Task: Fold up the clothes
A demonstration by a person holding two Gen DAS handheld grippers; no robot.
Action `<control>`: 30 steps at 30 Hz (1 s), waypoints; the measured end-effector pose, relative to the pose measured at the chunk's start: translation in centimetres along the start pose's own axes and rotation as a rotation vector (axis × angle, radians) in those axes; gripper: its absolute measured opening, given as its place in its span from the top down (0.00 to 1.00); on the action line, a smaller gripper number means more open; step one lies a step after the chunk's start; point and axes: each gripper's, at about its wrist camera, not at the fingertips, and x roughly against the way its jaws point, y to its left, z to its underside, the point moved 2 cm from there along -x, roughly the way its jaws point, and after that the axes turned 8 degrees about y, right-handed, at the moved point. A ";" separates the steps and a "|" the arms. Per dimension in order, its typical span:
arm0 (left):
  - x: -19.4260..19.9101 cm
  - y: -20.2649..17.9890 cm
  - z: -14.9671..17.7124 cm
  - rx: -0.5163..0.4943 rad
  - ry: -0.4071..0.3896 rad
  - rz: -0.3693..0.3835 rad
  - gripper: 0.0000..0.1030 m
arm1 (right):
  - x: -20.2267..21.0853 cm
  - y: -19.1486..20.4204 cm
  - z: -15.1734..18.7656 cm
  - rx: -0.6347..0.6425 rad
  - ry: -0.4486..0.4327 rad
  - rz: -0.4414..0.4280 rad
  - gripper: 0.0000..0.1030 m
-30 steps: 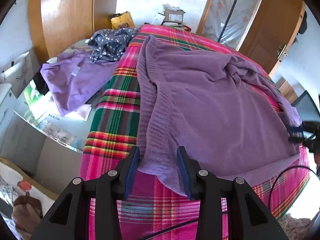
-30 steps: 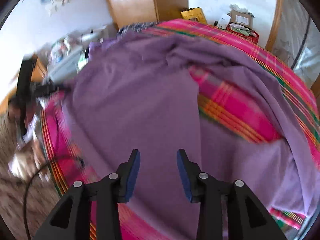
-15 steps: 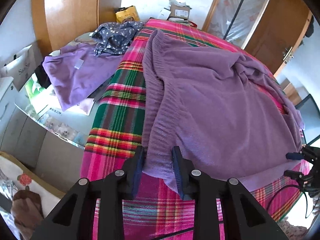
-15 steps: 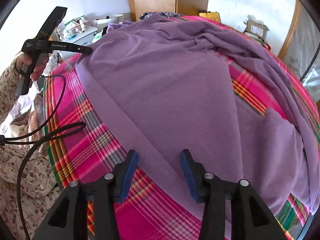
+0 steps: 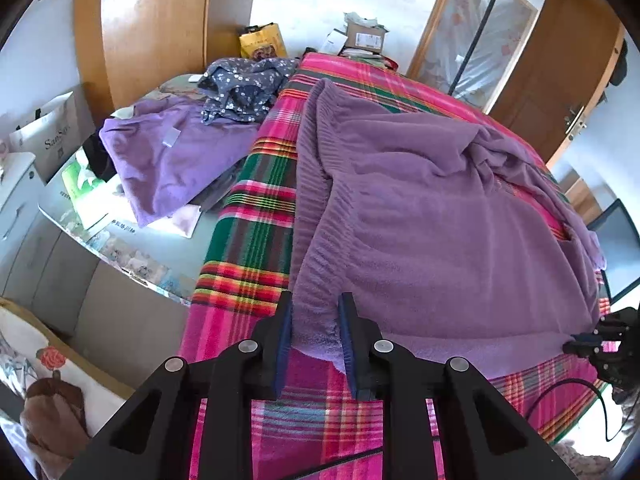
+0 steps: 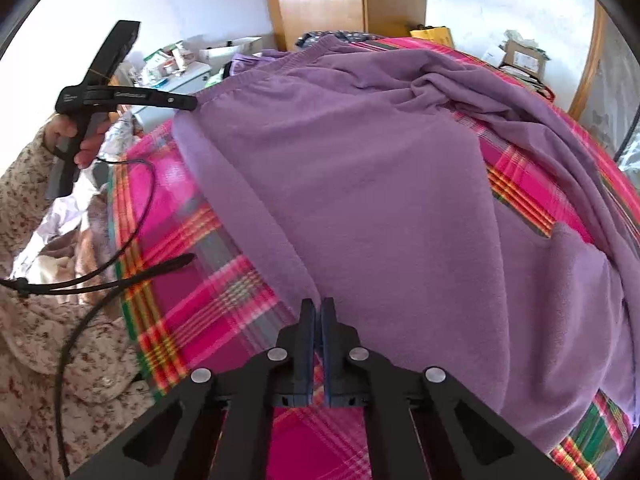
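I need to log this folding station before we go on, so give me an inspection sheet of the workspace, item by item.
Surface: plaid blanket, pink, green and red, covers it.
Job's things: purple sweater spread across the blanket, sleeve bunched at the far side.
Clutter: second purple garment, dark floral garment, white bag, cardboard boxes.
Grippers: left tongs closed on the sweater's hem corner; right tongs shut on the hem edge.
Cables: black cable crosses the blanket's near edge.
Surroundings: wooden wardrobe, door, white wall.

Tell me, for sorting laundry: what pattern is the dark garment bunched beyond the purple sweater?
Small white flowers on navy-grey fabric, clearest in the left wrist view.
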 end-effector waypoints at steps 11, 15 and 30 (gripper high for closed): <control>-1.0 1.6 0.8 0.058 0.033 -0.024 0.79 | -0.8 1.1 0.0 -0.006 0.012 -0.063 0.97; -1.2 1.3 0.8 0.045 0.038 -0.052 0.78 | -0.2 0.5 0.2 -0.045 -0.001 -0.062 0.91; 2.3 0.7 2.1 0.060 -0.001 -0.102 0.69 | 8.9 -8.8 10.7 -0.505 -0.206 0.088 0.79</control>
